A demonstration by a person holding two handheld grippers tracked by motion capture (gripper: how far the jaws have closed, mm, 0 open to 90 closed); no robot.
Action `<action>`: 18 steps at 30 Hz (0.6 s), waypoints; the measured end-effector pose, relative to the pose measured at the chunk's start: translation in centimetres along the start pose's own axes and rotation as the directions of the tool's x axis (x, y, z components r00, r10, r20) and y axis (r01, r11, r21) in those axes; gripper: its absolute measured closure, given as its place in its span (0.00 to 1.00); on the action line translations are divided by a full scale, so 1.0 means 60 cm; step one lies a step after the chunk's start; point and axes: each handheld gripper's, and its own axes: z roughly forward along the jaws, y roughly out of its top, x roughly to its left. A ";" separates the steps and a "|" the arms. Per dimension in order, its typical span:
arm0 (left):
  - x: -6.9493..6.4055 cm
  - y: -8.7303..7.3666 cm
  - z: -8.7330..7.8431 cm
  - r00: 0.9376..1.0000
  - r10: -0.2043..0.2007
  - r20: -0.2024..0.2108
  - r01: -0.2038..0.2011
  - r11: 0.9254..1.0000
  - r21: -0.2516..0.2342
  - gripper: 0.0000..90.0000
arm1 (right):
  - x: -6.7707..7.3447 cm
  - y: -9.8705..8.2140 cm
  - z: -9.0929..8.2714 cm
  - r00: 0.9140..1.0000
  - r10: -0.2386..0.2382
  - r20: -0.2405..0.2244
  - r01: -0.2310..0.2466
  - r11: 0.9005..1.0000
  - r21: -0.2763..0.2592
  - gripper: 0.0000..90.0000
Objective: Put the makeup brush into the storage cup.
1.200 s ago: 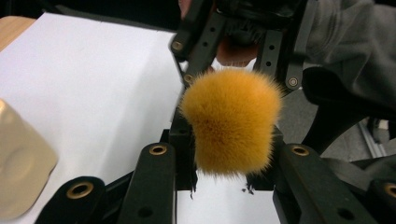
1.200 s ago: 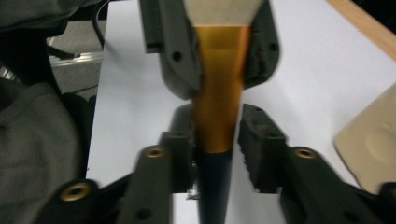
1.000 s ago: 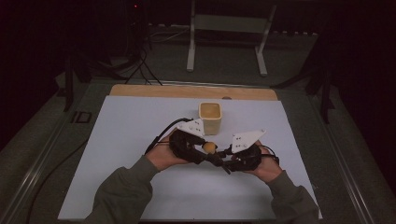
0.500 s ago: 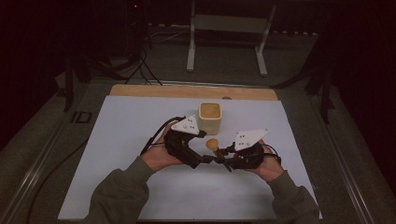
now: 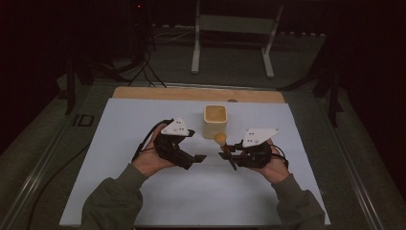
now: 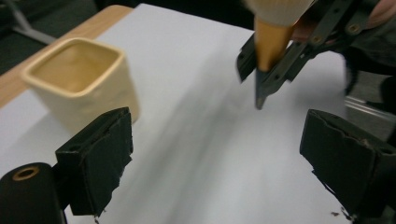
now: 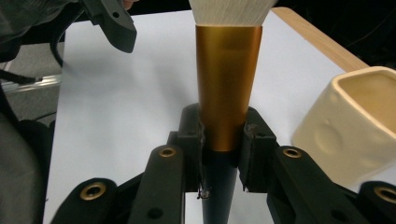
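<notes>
makeup brush (image 5: 225, 146): sits centre-right of the high view, bristle head up toward the cup, dark handle pointing down-right

right gripper (image 7: 223, 140): clamped tight on the brush right where the gold ferrule meets the handle

left gripper (image 5: 198, 157): jaws have just been opening, nothing between them now, parked left of the brush

cream square cup (image 5: 215, 120): just above the brush head in the high view, mouth up

key relation: brush's long axis points pretty much at the cup, so I'd guess the right hand tips it in

white mat (image 5: 119, 143): everything's on it
</notes>
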 end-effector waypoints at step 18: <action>0.001 -0.034 -0.038 0.948 -0.034 -0.315 0.034 0.999 -0.006 0.12 | -0.022 0.005 -0.004 0.990 0.095 0.100 -0.087 0.993 -0.084 0.81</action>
